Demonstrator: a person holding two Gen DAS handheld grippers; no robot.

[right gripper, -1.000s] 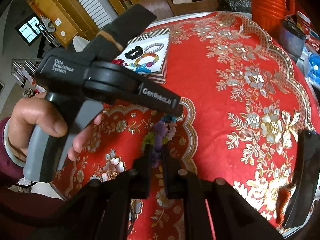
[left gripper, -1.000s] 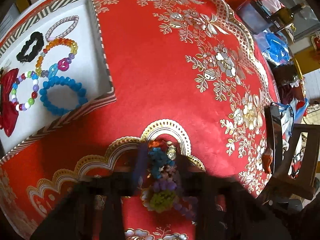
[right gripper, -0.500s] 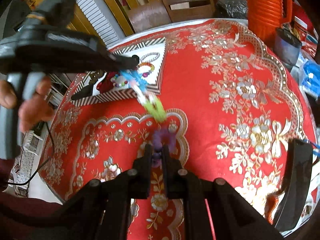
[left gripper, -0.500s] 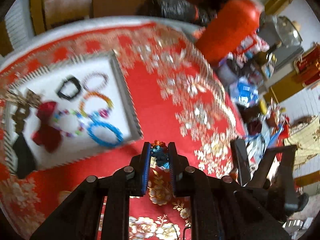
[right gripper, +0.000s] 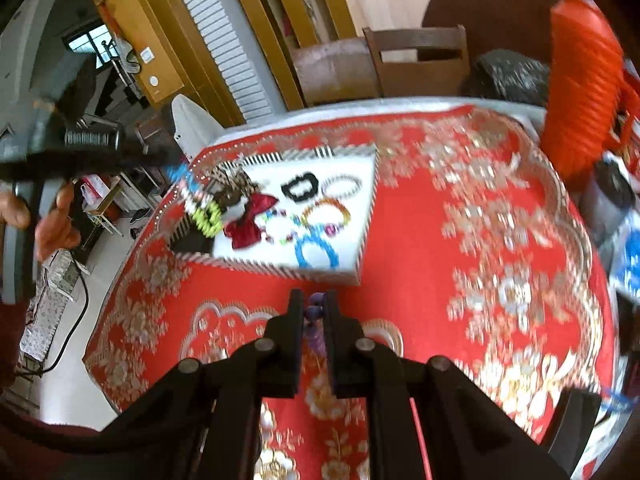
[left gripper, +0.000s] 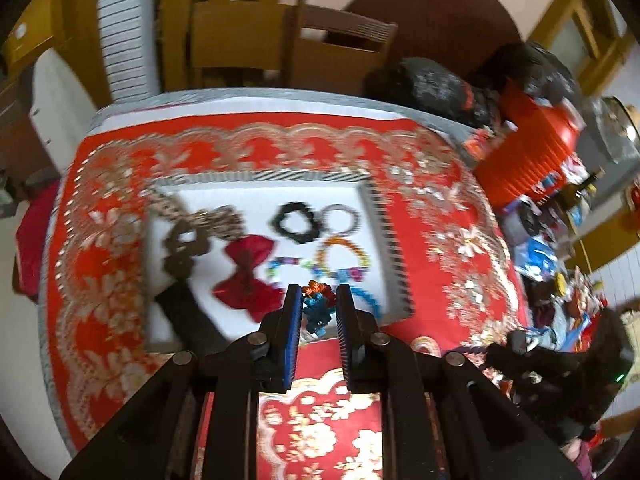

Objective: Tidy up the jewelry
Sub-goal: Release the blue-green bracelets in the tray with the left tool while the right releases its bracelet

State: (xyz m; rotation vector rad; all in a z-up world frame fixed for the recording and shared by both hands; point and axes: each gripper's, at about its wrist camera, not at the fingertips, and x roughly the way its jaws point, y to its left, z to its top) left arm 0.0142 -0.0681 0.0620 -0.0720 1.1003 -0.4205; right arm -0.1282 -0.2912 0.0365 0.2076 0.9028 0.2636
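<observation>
Red-and-gold cloth (left gripper: 392, 216) covered the table, with wooden chairs beyond at twelve o'clock. At nine o'clock in the right wrist view, the left gripper (left gripper: 316, 300) hung above the near-left corner of the striped-rim tray (left gripper: 386, 232), its jaws pinching one end of a multicoloured bead strand (right gripper: 202, 210); in its own view orange and blue beads sat between the fingers. Whether that strand ran on to the other tool could not be told.

Moving rightward, the tray already held a dark patterned piece at its ten o'clock corner, a red bow (left gripper: 250, 270), a black scrunchie (left gripper: 294, 222), a pale ring (right gripper: 342, 186), an orange bead bracelet (left gripper: 344, 252), a mixed-colour bracelet and a blue bracelet (right gripper: 316, 250) at five o'clock. So most sorting looked done.

Nearer the viewer at six o'clock, the right gripper (right gripper: 314, 308) was pressed together on purple beads (right gripper: 314, 310), just short of the tray's near rim. Laying these last pieces in the tray seemed the remaining work.
</observation>
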